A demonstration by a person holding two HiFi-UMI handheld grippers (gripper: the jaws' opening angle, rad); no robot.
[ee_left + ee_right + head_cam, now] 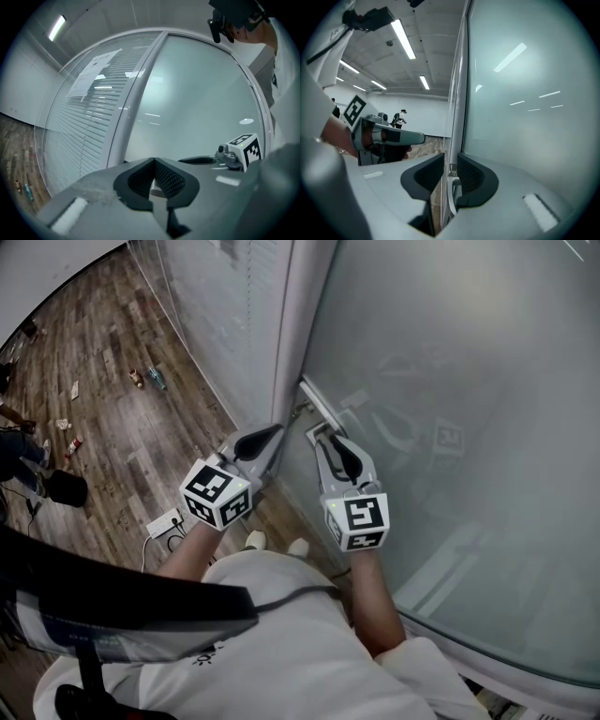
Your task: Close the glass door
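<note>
The frosted glass door (450,381) fills the right of the head view, next to a pale frame post (295,324). Its metal handle (319,401) sticks out near the door's edge. My right gripper (327,434) is at the handle's lower end. In the right gripper view the curved handle (451,194) stands between the jaws of the right gripper (450,159), against the right pad, with a thin strip of floor showing beside the left pad. My left gripper (270,434) hangs beside the post, just left of the handle. The left gripper (153,160) has its pads meeting at the tips, with nothing held.
Glass with blinds (220,296) runs left of the post, with papers (93,70) stuck on it. On the wooden floor lie bottles (145,379), a power strip (164,521) with its cable, and a black object (66,488). A person (19,460) stands at the far left.
</note>
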